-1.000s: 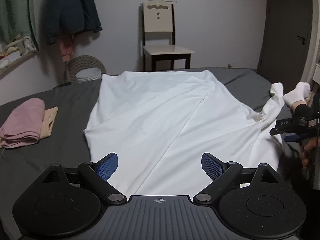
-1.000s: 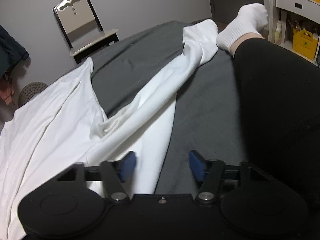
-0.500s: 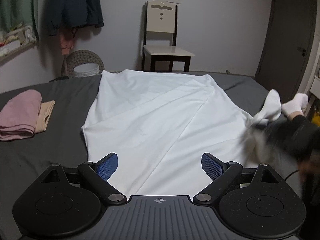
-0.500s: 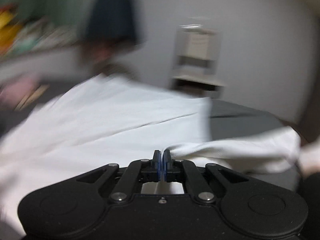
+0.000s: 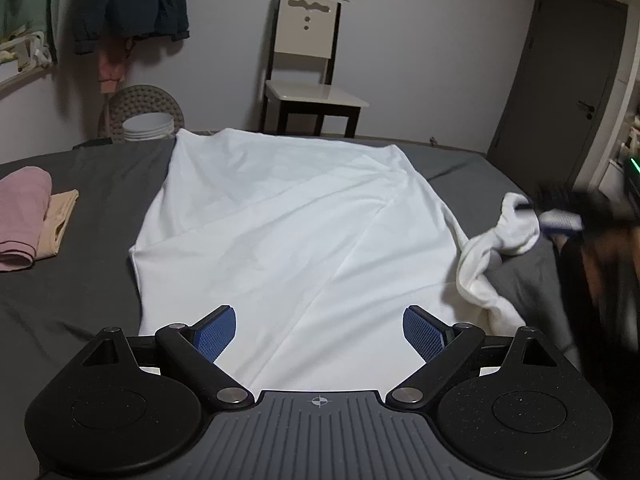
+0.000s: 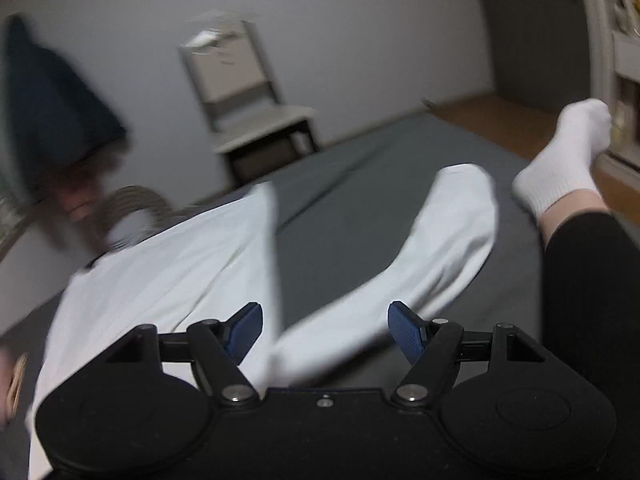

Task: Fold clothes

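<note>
White shirt (image 5: 288,232) lies spread flat on the grey bed (image 5: 80,280), its body smoothed out lengthwise with a few long creases running across it. One sleeve (image 5: 496,248) trails off the right edge, bunched and twisted near the right gripper (image 5: 560,222), which shows there only as a blur. From the right wrist view that sleeve (image 6: 432,248) stretches out over the bed toward a socked foot (image 6: 568,160).

Folding looks barely begun, by my reading: the body is laid out ready, but no fold has been made across it, and the sleeve still needs bringing in over the torso before the halves go together. A pink folded garment (image 5: 22,216) and a beige one (image 5: 60,216) sit at the bed's left side, apparently finished items.

Left gripper (image 5: 320,330) hovers over the near hem with its jaws wide apart and nothing between them. Right gripper (image 6: 322,330) is likewise spread wide and empty, poised above the sleeve's base.

No brand, label or readable writing shows anywhere.
</note>
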Available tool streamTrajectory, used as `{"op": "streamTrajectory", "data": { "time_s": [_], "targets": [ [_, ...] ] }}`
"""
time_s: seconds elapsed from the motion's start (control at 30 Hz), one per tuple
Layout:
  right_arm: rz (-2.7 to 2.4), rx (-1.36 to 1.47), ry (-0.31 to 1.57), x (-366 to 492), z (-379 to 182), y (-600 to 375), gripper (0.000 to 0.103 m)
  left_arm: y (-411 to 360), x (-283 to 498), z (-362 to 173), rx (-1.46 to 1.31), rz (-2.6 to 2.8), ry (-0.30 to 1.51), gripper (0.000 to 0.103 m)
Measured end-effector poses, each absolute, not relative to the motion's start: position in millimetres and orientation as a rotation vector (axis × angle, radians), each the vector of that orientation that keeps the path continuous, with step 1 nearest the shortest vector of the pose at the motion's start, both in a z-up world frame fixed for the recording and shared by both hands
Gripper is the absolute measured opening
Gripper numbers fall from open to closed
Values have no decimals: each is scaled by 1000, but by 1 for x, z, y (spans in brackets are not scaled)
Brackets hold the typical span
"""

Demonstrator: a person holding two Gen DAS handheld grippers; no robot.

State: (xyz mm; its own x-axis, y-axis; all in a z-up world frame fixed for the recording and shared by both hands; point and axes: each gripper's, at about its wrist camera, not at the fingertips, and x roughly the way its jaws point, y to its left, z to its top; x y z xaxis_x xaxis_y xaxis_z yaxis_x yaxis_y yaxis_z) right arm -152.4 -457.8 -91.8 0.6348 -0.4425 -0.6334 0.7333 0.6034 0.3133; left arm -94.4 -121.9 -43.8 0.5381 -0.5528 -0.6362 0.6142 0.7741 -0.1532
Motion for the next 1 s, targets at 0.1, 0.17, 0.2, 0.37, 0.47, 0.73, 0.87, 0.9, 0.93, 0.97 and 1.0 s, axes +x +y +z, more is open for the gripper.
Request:
{"op": "streamTrajectory", "data": {
  "time_s": [0.1,0.17,0.2,0.37,0.47,0.73,0.87,0.9,0.93,0.97,1.0],
  "targets": [
    [-805,696,645,-115,-91,-528,69,-121,-99,-48,115,-698,722,91],
    [-888,664,731,-91,-92,-561,66,-120,-101,-49,127,-709,716,91],
    [-913,639,771,-80,-93,-573,64,-120,-103,-49,131,-716,710,91],
    [-994,587,978,-48,-119,-613,46,-120,-106,-51,118,-728,687,91],
    [-1007,592,983,-50,-132,-625,40,-121,-102,-55,103,-737,699,91],
    [-954,498,896,-76,-132,-627,5,-123,-102,-62,116,-745,712,91],
    [-850,531,704,-108,-106,-614,5,-122,-103,-57,70,-775,693,91],
    [-797,526,642,-117,-96,-604,5,-122,-102,-54,45,-795,687,91],
    [-728,521,577,-127,-87,-591,5,-123,-101,-51,11,-821,682,91],
    [-663,515,517,-137,-79,-576,5,-124,-99,-48,-27,-841,681,91],
    [-602,512,470,-145,-72,-561,5,-127,-95,-45,-65,-859,681,91]
  ]
}}
